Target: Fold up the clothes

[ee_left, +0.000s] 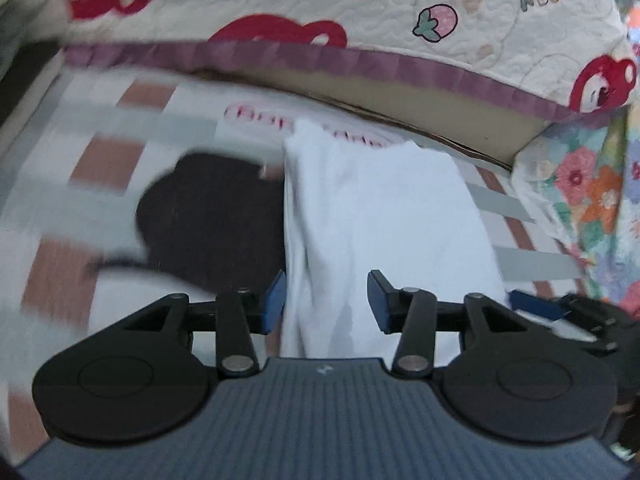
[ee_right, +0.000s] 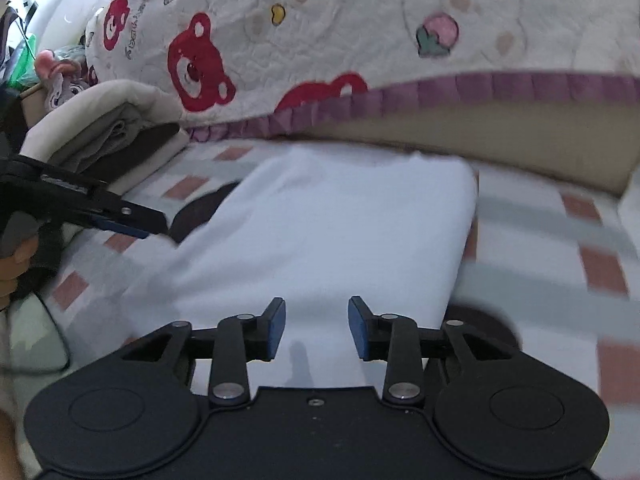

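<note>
We see both sets of jaws parted and holding nothing: left gripper (ee_left: 326, 300), right gripper (ee_right: 316, 328). Beyond them the folded white garment (ee_right: 340, 232) lies flat on the checked bedsheet (ee_right: 560, 280), partly over a dark garment (ee_left: 212, 216), below a bear-print quilt (ee_right: 320, 40).

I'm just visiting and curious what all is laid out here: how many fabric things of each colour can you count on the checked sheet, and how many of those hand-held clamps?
White folded garment: 1
Dark cloth beneath it: 1
Bear-print quilt behind: 1
Clamps: 2, the left gripper and the right gripper, both open
Total: 5
</note>
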Available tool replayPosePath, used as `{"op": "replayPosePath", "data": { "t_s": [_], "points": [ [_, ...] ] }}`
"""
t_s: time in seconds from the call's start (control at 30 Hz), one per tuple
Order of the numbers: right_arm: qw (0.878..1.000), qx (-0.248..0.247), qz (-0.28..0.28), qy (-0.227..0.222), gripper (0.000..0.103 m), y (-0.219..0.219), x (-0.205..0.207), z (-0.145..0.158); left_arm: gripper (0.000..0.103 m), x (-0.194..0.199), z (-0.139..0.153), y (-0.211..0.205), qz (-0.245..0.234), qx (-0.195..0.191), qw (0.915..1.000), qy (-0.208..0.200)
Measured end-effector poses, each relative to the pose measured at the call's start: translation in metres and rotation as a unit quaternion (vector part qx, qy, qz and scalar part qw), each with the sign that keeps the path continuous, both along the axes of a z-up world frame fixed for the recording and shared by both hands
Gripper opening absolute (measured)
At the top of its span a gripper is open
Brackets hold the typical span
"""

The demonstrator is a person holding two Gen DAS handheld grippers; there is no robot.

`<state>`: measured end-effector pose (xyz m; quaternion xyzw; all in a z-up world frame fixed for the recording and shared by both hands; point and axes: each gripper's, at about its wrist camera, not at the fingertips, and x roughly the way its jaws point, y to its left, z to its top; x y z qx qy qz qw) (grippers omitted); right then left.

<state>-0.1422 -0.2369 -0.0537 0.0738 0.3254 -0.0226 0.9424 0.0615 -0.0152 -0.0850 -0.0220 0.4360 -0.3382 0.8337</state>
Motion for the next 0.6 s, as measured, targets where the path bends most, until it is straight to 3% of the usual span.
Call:
{"op": "replayPosePath", "data": {
  "t_s": [0.13,0.2,0.27,0.43,0.47,0.5,0.53,0.6],
  "points": [
    [1.0,0.007,-0.008,0.011,0.044,-0.034,0.032,0.011,0.043,0.049,-0.013,-0.033,-0.003,0.028,0.9995,-0.013],
    [1.0,0.017,-0.006,0.021,0.044,-0.046,0.044,0.009,0.032,0.065,-0.016,-0.044,-0.002,0.023,0.9997,-0.012],
    [0.999,0.017,0.003,0.03,0.044,-0.055,0.056,0.004,0.032,0.077,-0.02,-0.054,-0.003,0.016,0.9999,0.003],
    [0.999,-0.022,0.016,0.042,0.044,-0.059,0.076,-0.007,0.041,0.094,-0.038,-0.08,0.004,0.057,0.9982,-0.019],
    [0.999,-0.02,0.014,0.041,0.045,-0.062,0.08,-0.007,0.036,0.099,-0.042,-0.084,-0.001,0.053,0.9985,-0.014],
    [0.999,-0.02,0.013,0.04,0.046,-0.065,0.084,-0.008,0.015,0.102,-0.045,-0.089,-0.018,0.049,0.9986,-0.008],
    [0.999,-0.022,0.014,0.04,0.047,-0.067,0.089,-0.008,0.01,0.104,-0.044,-0.1,-0.063,0.062,0.9959,-0.018],
    [0.999,-0.03,0.018,0.039,0.05,-0.07,0.097,-0.012,0.007,0.093,-0.035,-0.116,-0.112,0.119,0.9821,-0.094]
  ]
}}
